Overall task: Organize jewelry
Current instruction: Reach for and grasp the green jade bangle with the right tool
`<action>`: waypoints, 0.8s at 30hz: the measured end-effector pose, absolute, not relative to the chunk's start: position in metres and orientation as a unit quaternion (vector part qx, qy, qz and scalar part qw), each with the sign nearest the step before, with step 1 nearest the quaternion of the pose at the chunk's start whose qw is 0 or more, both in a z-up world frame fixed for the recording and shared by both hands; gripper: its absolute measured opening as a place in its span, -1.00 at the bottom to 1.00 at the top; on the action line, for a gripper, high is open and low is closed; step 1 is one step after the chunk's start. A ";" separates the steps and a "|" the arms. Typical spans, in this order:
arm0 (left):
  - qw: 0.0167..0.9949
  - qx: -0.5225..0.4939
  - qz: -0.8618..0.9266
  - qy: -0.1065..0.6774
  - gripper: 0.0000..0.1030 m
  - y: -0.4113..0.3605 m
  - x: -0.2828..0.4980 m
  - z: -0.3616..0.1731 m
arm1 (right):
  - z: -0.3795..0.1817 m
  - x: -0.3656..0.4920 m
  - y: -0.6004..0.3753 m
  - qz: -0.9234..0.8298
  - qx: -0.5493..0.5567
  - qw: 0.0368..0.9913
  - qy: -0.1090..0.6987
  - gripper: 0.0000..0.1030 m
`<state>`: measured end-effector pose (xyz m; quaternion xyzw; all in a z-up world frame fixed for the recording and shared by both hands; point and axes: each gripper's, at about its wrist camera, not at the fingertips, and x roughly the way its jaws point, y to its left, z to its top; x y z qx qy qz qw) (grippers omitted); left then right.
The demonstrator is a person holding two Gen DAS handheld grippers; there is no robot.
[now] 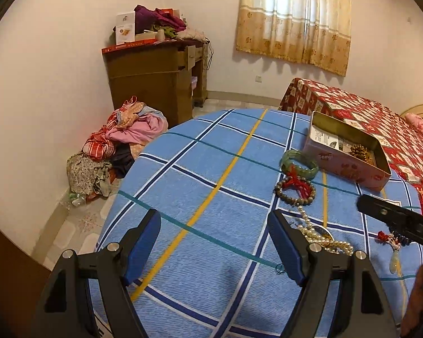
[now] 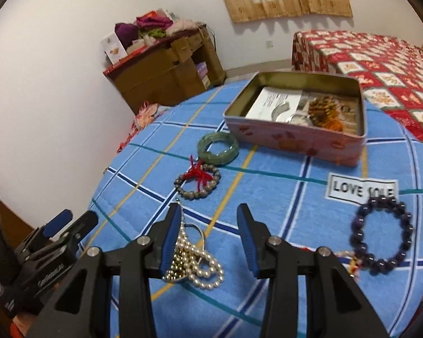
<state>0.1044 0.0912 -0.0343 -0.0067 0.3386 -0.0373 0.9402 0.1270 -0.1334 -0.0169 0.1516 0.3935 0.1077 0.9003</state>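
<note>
A heap of glossy round pearls lies tangled with a thin silver hoop on the woven blue plaid cloth, just beside the inner face of the right claw's left finger; that claw hangs wide open over it, gripping nothing. The left claw is open too, above bare cloth, with the pearls just off its right finger. Farther out lie a dull beaded bracelet knotted with red cord, touching a smooth green jade bangle, then a shallow pink tin with gold-toned inner walls (brown beads and printed paper sit inside). A dark purple bead bracelet rests to the right. The desk under the cloth stands near a red patterned bed, a brown cabinet and beige curtains.
</note>
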 end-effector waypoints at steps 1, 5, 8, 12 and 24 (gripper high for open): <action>0.940 -0.008 -0.038 0.339 0.52 0.092 0.104 -0.035 | -0.020 0.135 -0.132 0.106 0.148 0.899 0.399 -0.13; 0.938 -0.013 -0.040 0.344 0.52 0.095 0.107 -0.038 | -0.034 0.168 -0.128 0.093 0.137 0.896 0.411 -0.19; 0.938 -0.008 -0.038 0.345 0.52 0.096 0.108 -0.040 | -0.045 0.186 -0.119 0.097 0.121 0.889 0.431 -0.34; 0.936 -0.009 -0.036 0.349 0.52 0.099 0.112 -0.042 | -0.047 0.187 -0.113 0.090 0.105 0.892 0.431 -0.41; 0.937 -0.021 -0.030 0.348 0.52 0.110 0.115 -0.043 | -0.040 0.203 -0.124 0.083 0.124 0.898 0.414 -0.41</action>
